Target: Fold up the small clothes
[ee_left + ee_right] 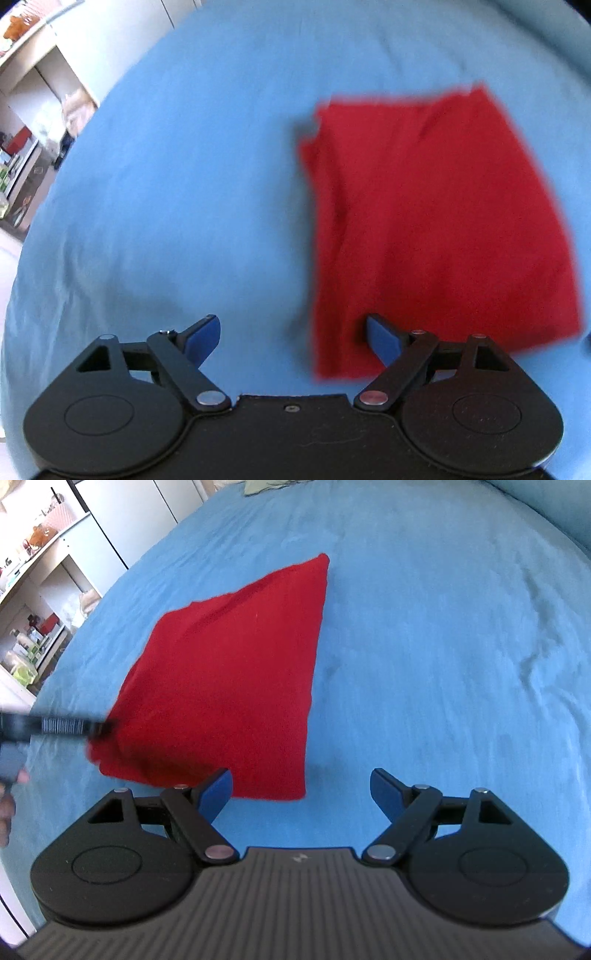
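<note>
A red folded cloth (pixel 436 221) lies flat on the blue bed sheet (pixel 184 184). In the left wrist view my left gripper (pixel 293 341) is open; its right fingertip (pixel 382 341) hovers over the cloth's near left corner and its left fingertip is over bare sheet. In the right wrist view the same red cloth (pixel 236 679) lies ahead and left. My right gripper (pixel 301 794) is open just past the cloth's near right corner, nothing between its fingers. The left gripper (pixel 55 725) shows as a dark blurred shape at the cloth's left corner.
White shelves (pixel 33 602) with small items and a white cabinet (pixel 122 520) stand beyond the bed's left edge. The blue sheet (pixel 443 646) spreads wide to the right with a few wrinkles. A hand (pixel 7 812) shows at the far left edge.
</note>
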`<state>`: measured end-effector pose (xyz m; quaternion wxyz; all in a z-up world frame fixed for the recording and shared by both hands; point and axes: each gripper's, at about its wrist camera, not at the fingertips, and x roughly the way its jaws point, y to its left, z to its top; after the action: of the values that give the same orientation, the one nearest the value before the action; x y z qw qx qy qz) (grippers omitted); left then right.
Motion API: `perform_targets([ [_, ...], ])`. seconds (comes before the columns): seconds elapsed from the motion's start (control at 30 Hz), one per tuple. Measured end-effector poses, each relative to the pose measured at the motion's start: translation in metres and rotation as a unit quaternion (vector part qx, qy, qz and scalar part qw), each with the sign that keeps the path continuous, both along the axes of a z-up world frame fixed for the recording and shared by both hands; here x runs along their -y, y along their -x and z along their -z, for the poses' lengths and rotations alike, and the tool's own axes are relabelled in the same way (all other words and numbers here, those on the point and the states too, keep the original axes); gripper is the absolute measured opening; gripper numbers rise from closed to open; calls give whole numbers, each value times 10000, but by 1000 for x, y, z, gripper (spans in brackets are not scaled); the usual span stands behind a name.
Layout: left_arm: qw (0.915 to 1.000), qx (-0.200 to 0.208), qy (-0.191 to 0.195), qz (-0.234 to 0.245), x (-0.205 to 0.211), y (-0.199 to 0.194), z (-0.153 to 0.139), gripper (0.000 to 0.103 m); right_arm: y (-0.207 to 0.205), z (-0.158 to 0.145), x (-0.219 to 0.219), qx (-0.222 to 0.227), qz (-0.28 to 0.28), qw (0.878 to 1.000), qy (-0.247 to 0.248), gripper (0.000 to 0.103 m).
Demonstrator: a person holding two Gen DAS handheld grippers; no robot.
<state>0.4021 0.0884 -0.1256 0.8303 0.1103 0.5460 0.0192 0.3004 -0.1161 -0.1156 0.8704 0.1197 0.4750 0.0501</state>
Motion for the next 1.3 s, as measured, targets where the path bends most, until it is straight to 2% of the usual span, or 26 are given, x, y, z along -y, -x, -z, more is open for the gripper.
perform_targets([
  [0.1, 9999, -42, 146, 35, -12, 6, 14, 91, 2, 5, -3, -46, -77, 9999, 76, 97],
  [0.2, 9998, 47, 193, -8, -9, 6, 6, 91, 4, 7, -8, 15, -263, 9993, 271, 97],
  [0.3, 9987, 282, 407, -89, -7, 12, -8, 91, 5, 12, -13, 52, -417, 9978, 515, 97],
  [0.47, 9976, 384, 572, -64, -1, 9, -13, 91, 0, 20, -14, 191, -255, 9974, 651, 96],
  [0.57, 9982, 313, 508, -25, 1, 2, -2, 91, -8, 29, -14, 80, -138, 9959, 891, 94],
  [0.67, 9993, 210, 320, 20, 2, 1, 9, 92, -7, 29, -8, 175, 55, 9941, 1067, 94],
  [0.77, 9993, 70, 357, -58, -5, 8, 20, 93, -7, 32, 8, 100, 337, 9945, 987, 94],
  [0.9, 9991, 96, 413, -100, -9, 13, 26, 93, -11, 33, 9, 10, 211, 9947, 1004, 94],
  [1.0, 9986, 134, 480, -171, -7, 9, 15, 91, -15, 21, 10, -92, -105, 9961, 870, 94],
  [1.07, 9971, 403, 617, -180, -7, 11, -5, 92, -15, 4, 17, -107, -277, 9976, 633, 94],
  [1.1, 9956, 572, 728, -161, -7, 12, -16, 93, -16, -4, 22, -93, -362, 9981, 483, 95],
  [1.17, 9907, 890, 1029, -39, -8, 8, -40, 103, -24, -24, 31, -58, -528, 9983, 232, 98],
  [1.23, 9852, 1200, 1222, 59, -9, -3, -60, 103, -39, -41, 36, 6, -631, 9979, 112, 101],
  [1.3, 9815, 1247, 1443, 153, -11, -20, -68, 103, -58, -50, 39, -24, -611, 9981, -14, 103],
])
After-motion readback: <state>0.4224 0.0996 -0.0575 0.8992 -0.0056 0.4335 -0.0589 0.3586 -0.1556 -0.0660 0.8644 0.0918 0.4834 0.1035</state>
